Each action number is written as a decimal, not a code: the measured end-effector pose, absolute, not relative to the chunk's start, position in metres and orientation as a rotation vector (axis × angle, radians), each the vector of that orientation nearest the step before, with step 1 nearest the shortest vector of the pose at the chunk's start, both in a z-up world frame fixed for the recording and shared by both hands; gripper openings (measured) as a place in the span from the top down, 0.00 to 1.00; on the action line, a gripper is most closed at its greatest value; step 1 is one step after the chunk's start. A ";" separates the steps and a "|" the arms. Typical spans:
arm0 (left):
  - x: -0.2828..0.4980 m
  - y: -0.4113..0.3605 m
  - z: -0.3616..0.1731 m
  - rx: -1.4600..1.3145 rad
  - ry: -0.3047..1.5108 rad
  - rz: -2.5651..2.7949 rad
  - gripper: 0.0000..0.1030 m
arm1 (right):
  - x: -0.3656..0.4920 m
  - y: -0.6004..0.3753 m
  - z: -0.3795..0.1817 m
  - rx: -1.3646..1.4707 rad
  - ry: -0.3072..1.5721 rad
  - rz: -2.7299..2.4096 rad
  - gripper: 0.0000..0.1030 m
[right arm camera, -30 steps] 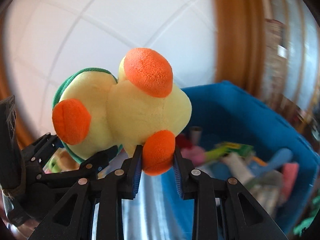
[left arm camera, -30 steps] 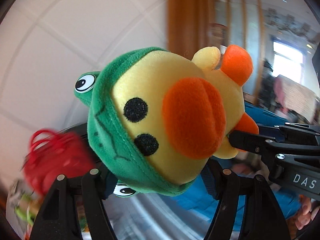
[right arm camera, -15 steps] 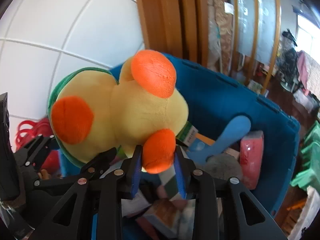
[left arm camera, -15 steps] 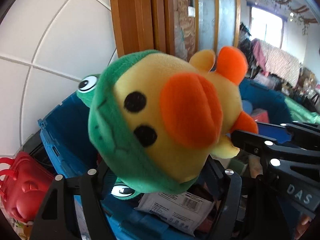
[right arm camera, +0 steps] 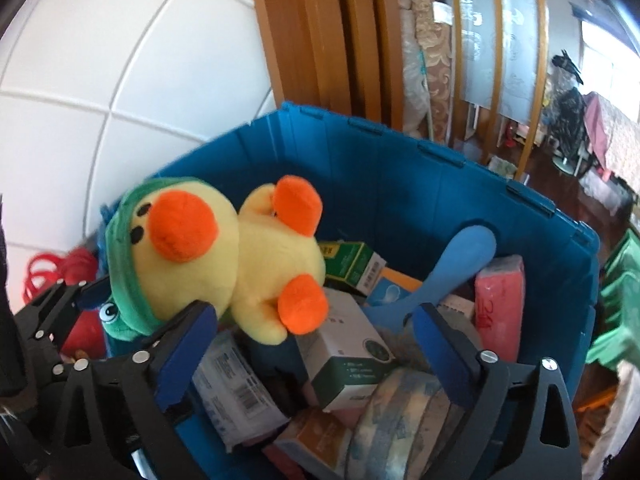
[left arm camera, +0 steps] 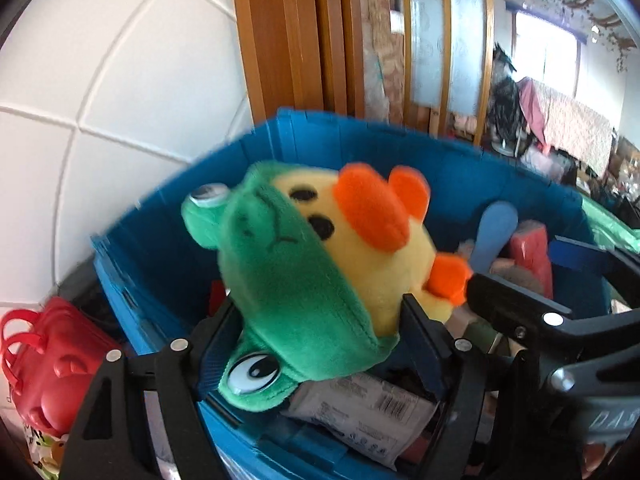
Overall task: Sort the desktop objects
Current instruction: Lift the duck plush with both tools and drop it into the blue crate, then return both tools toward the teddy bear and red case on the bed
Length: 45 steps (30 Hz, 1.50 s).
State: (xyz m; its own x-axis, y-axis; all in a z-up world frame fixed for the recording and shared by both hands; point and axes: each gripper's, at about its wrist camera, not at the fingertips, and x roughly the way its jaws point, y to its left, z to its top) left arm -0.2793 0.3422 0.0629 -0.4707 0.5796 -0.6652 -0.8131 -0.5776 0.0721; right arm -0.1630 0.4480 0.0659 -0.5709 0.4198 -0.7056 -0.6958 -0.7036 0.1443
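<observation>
In our left wrist view, the plush duck (left arm camera: 360,256) with its green frog hood fills the middle of the frame, above the blue bin (left arm camera: 460,168). The left gripper (left arm camera: 316,332) has the hood between its two blue-padded fingers, low in the centre of the frame; its jaws are opening, and we cannot tell whether the pads still press on the plush. The tip of the other tool comes in from the right edge, just beside the duck's orange foot.

In our right wrist view, the duck (right arm camera: 240,256) sits left of centre, over the bin's (right arm camera: 400,168) left part. The right gripper (right arm camera: 312,316) has its jaws opening and already standing wide, with the pads clear of the toy: the duck's orange foot and lower body hang in the gap between them, near the left finger (right arm camera: 188,344), and well apart from the right one.

Below the duck the bin holds boxes, a white packet (left arm camera: 360,412), a blue paddle-shaped thing (right arm camera: 456,264) and a pink block (right arm camera: 500,304). A red plastic bag (left arm camera: 48,364) sits at the lower left, outside the bin
</observation>
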 end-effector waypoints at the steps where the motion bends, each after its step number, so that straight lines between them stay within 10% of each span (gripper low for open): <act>1: -0.278 0.343 0.069 -0.710 0.497 2.142 0.24 | -0.158 0.448 0.071 -0.840 0.554 2.255 0.00; 14: -0.251 0.317 0.067 -0.719 0.521 2.227 0.20 | -0.126 0.439 0.077 -0.832 0.548 2.247 0.00; 45: -0.274 -0.080 -0.035 -1.112 0.136 2.826 0.12 | -0.243 0.173 -0.001 -1.189 0.264 2.785 0.00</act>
State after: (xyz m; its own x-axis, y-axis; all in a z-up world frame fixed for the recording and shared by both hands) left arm -0.2737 -0.0799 -0.0349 -0.7281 0.0619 -0.6827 -0.1272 -0.9908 0.0458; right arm -0.2429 0.1725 -0.0014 -0.6897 0.0259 -0.7237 -0.1616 -0.9797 0.1190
